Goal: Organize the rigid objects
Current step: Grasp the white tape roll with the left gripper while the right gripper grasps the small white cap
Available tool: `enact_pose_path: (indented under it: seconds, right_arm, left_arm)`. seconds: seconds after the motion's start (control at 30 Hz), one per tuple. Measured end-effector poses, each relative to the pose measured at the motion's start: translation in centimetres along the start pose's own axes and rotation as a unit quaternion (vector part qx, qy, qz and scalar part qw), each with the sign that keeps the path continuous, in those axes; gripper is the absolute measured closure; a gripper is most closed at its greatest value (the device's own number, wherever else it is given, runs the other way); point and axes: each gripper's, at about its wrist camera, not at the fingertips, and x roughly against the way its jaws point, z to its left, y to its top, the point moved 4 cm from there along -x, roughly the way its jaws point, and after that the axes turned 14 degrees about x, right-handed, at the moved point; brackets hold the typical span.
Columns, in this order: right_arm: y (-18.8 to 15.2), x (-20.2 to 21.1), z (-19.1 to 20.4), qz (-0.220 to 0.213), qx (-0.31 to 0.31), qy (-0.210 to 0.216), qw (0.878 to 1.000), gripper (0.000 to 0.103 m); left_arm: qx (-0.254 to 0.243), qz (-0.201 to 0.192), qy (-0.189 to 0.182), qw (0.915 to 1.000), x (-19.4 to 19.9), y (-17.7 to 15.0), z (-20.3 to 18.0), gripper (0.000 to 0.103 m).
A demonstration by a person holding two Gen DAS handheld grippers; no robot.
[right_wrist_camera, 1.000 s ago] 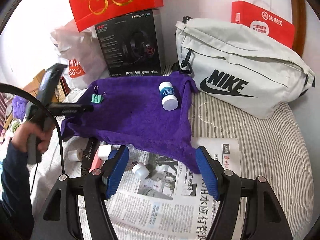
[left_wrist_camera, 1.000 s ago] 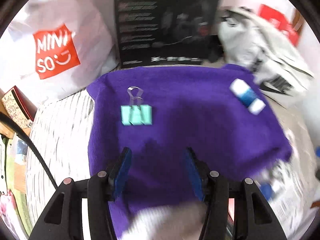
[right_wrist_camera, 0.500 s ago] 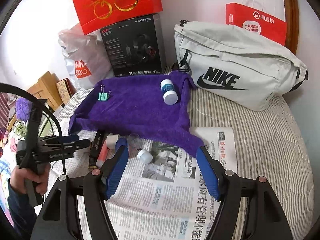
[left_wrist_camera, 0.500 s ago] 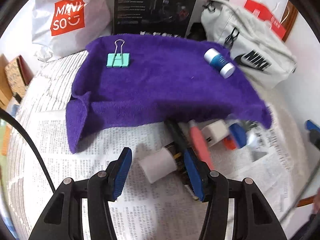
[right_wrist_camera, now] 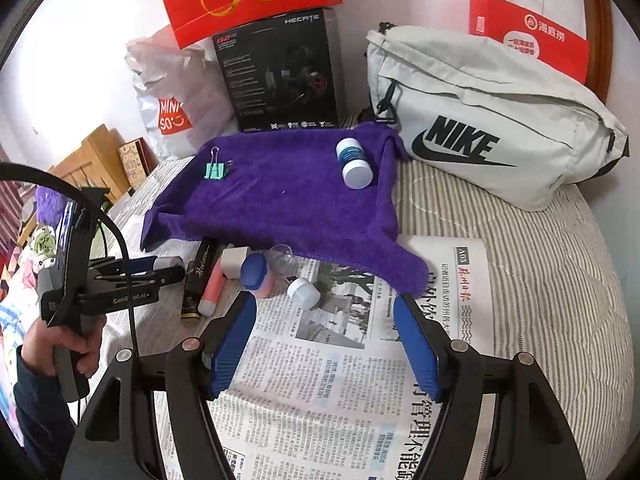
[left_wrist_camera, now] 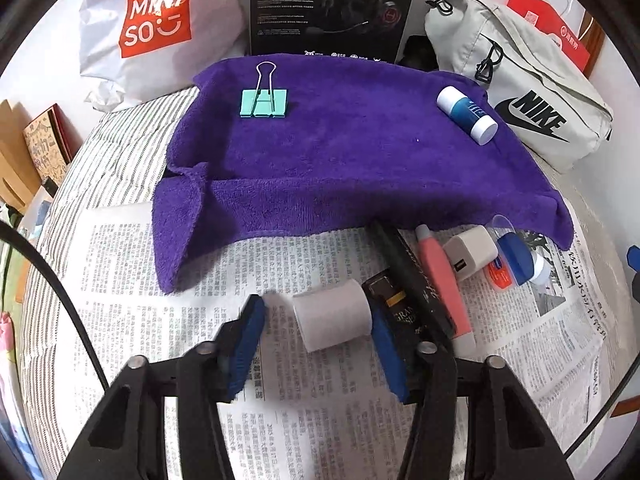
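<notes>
The left gripper [left_wrist_camera: 316, 320] points steeply down at the newspaper [left_wrist_camera: 168, 320] and its jaws are closing around a short white cylinder [left_wrist_camera: 332, 316] lying on its side. The right pad already sits against the cylinder's right end, while a sliver of paper still shows between the left pad and its other end, so it is not yet gripped. To do this well, I would keep the wrist steady and let the pads meet the two flat ends squarely. The black box [left_wrist_camera: 404, 276] lies just right of the cylinder and touches the right finger, so the closing should not drag it along. Lift only once both pads press. The right gripper [right_wrist_camera: 324, 336] hangs released over the newspaper nearer the viewer, nothing between its jaws, with a small white cap [right_wrist_camera: 304, 292] just beyond them. Farther right in the pile lie a pink tube [left_wrist_camera: 440, 280], a white charger plug [left_wrist_camera: 472, 252] and a blue-capped container [left_wrist_camera: 514, 260]. Beyond them the purple towel [left_wrist_camera: 340, 172] carries a mint binder clip [left_wrist_camera: 264, 102] at far left and a blue-and-white bottle [left_wrist_camera: 466, 114] at far right. Readable writing: "MINISO" on the white bag [left_wrist_camera: 156, 16], "NIKE" on the grey bag [left_wrist_camera: 532, 112], "HECATE" on the black headset box [right_wrist_camera: 280, 72], and Chinese print on the red bag [right_wrist_camera: 532, 36] and the newspaper.
</notes>
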Motion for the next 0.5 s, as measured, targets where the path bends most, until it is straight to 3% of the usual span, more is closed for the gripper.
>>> enact_pose_path:
  seconds: [0.33,0.5]
  right_arm:
    - [-0.7,-3.9,0.4,0.027,0.030,-0.006,0.999,0.032]
    - [-0.6,-6.7,1.0,0.041,0.056,0.002,0.998,0.035]
  left_arm:
    - [-0.021,-0.026,0.011,0.9994,0.2,-0.5,-0.2,0.067]
    - [-0.023,-0.034,-0.001,0.9992,0.3,-0.7,0.0,0.068]
